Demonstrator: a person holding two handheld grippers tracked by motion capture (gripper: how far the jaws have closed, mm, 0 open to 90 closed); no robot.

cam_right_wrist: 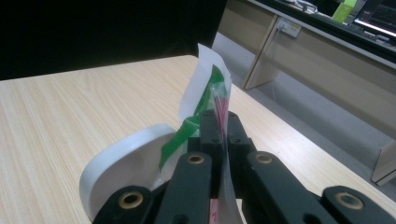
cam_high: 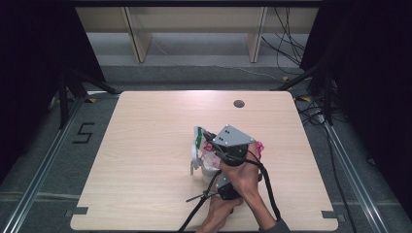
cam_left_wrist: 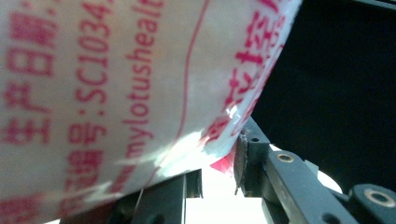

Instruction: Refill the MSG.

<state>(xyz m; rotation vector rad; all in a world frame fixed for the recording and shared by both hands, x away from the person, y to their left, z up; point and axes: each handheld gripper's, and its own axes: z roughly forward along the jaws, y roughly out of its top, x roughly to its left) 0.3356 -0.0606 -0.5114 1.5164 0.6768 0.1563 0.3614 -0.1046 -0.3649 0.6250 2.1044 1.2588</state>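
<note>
A clear plastic bag with green and red print sits right of the table's middle, its top held up. My right gripper, under its grey plate, is shut on the bag's thin upper edge; the film runs down between the jaws of the right gripper. A white curved strip of the bag bends to the left below it. My left gripper is nearer the front edge, under the right hand. In the left gripper view the red-printed bag drapes over the left gripper, its corner pinched at the tips.
The wooden table has a round cable hole near its far edge. Beyond it stand shelf legs. Cables lie on the floor at the right, and a "5" mark is on the floor at the left.
</note>
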